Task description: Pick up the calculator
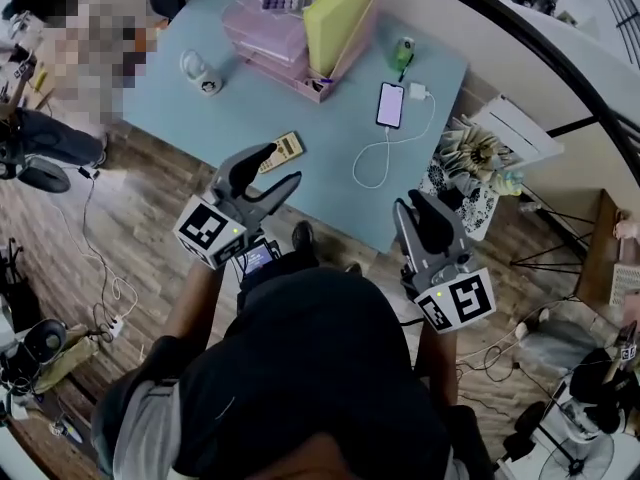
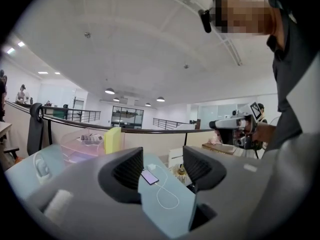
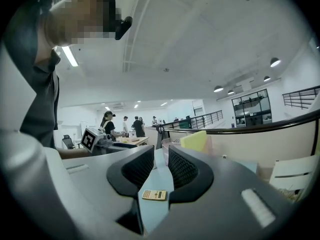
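Head view: calculator flat near bench front edge, just past left tool (jaws apart, empty), right tool barely apart, empty too; risk = jaws shoving it off edge w/o gripping.

Big open-plan office here: white ceiling with round lights, and a black railing running along the back. Wood plank floor with cables trailing across it, and a pale blue table.
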Available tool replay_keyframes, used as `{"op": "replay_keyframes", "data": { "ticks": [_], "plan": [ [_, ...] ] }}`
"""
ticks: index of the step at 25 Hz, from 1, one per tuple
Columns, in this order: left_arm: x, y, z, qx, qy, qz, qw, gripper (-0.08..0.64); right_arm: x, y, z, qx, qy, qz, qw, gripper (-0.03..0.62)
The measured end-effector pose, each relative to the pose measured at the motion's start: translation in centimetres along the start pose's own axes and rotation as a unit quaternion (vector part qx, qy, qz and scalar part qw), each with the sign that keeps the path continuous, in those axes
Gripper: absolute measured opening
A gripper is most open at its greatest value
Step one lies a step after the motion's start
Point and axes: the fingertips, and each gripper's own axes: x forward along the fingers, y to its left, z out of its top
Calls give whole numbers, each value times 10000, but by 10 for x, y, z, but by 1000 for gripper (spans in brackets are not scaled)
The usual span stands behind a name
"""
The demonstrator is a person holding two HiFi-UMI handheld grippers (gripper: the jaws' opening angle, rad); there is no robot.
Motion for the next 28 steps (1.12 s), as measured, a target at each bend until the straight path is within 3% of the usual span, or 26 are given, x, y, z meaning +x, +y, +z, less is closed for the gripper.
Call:
{"op": "replay_keyframes", "data": {
  "ticks": [9, 16, 28],
  "plan": [
    [19, 46, -7, -76, 128, -518, 9985, 298, 34, 3, -5, 10, 86, -586, 9982, 71],
    [23, 79, -25, 2, 135, -733, 9972, 298, 59, 10, -7, -19, 208, -816, 9964, 71],
    [39, 121, -87, 38, 806, -479, 9956, 299, 91, 3, -26, 153, 503, -684, 9963, 71]
  ]
}}
